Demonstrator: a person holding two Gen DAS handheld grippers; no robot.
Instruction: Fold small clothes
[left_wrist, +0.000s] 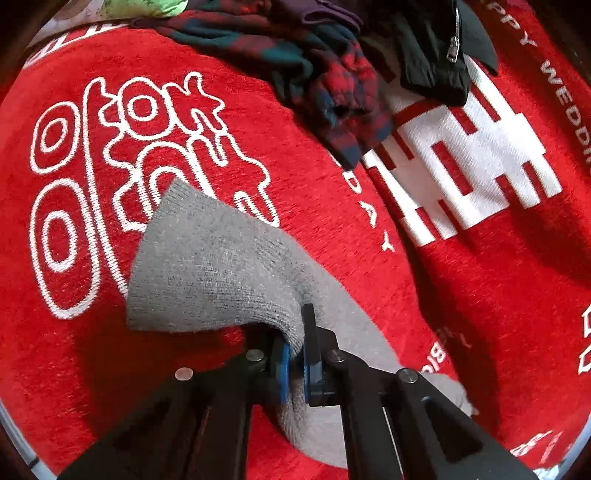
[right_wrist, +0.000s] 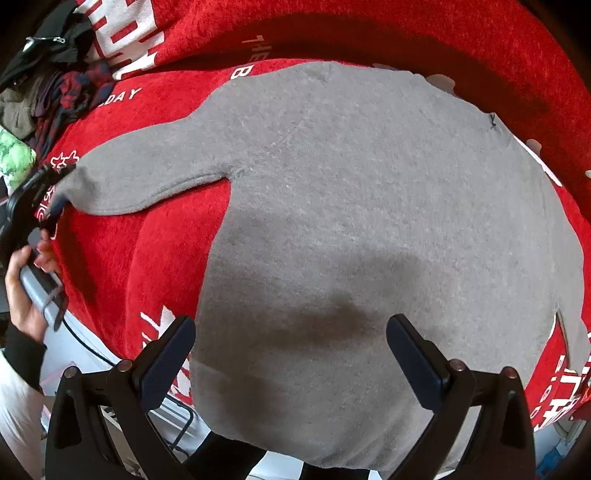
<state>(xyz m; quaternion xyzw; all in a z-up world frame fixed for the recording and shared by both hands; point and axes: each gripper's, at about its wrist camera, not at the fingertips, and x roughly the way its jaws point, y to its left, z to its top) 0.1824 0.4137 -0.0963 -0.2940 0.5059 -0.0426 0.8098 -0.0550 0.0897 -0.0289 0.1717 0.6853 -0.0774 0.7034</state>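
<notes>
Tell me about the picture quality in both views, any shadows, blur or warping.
Left wrist view: strong fisheye bending, dark vignette corners, the plaid clothes pile slightly soft, hard shadow under the grey sleeve. Right wrist view: same barrel warp, sharp enough, a dark shadow on the grey sweater between the open right tool fingers.

— Looks like a home, a bed or table dressed for laundry sorting.

— Why a home?

— Covered by a plush red blanket (left_wrist: 303, 206) with white lettering, "HAPPY WEDDING" among it. Heaped at the blanket's far edge: a red-and-teal plaid garment (left_wrist: 332, 85), a black zippered piece (left_wrist: 436, 51), something green (left_wrist: 147, 5). Spread flat on the blanket: a grey sweater (right_wrist: 369, 221).

— Nothing industrial?

— Just cloth and clutter.
</notes>
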